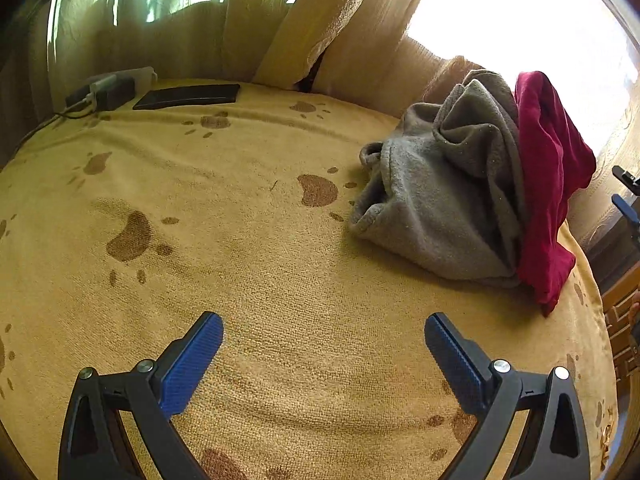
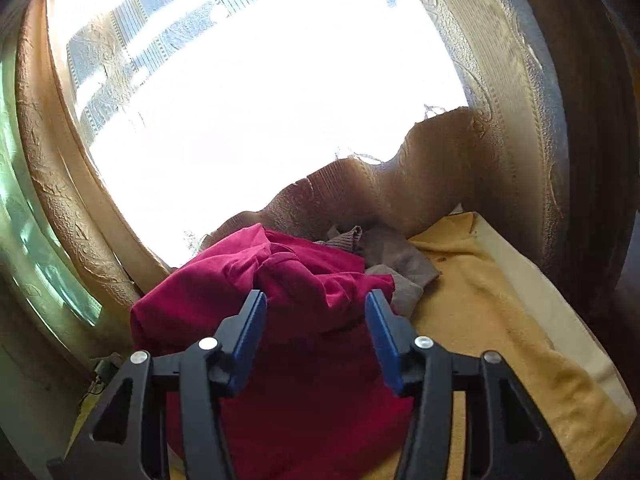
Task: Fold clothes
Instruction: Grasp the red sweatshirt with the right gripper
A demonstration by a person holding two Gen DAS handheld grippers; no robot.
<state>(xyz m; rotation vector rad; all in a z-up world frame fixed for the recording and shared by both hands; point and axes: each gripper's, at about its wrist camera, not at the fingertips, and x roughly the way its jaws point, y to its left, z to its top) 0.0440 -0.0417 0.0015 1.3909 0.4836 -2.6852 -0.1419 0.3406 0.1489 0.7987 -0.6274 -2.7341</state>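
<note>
Left gripper (image 1: 324, 330) hangs angled down over the bare yellow blanket (image 1: 240, 280) on the bed, jaws spread wide, gripping nothing. Beyond it to the right lies the crumpled grey garment (image 1: 440, 200), touching the red garment (image 2: 304, 320). Right gripper (image 2: 316, 322) points at that red heap, jaws half apart and unclamped. No writing is readable.

Grey garment (image 2: 400, 258) mostly hidden behind red garment (image 2: 280, 300); window (image 2: 260, 100) overexposed.

Left tongs (image 1: 324, 334) gape wide; right tongs (image 2: 316, 312) stand half-parted, pads bare.
</note>
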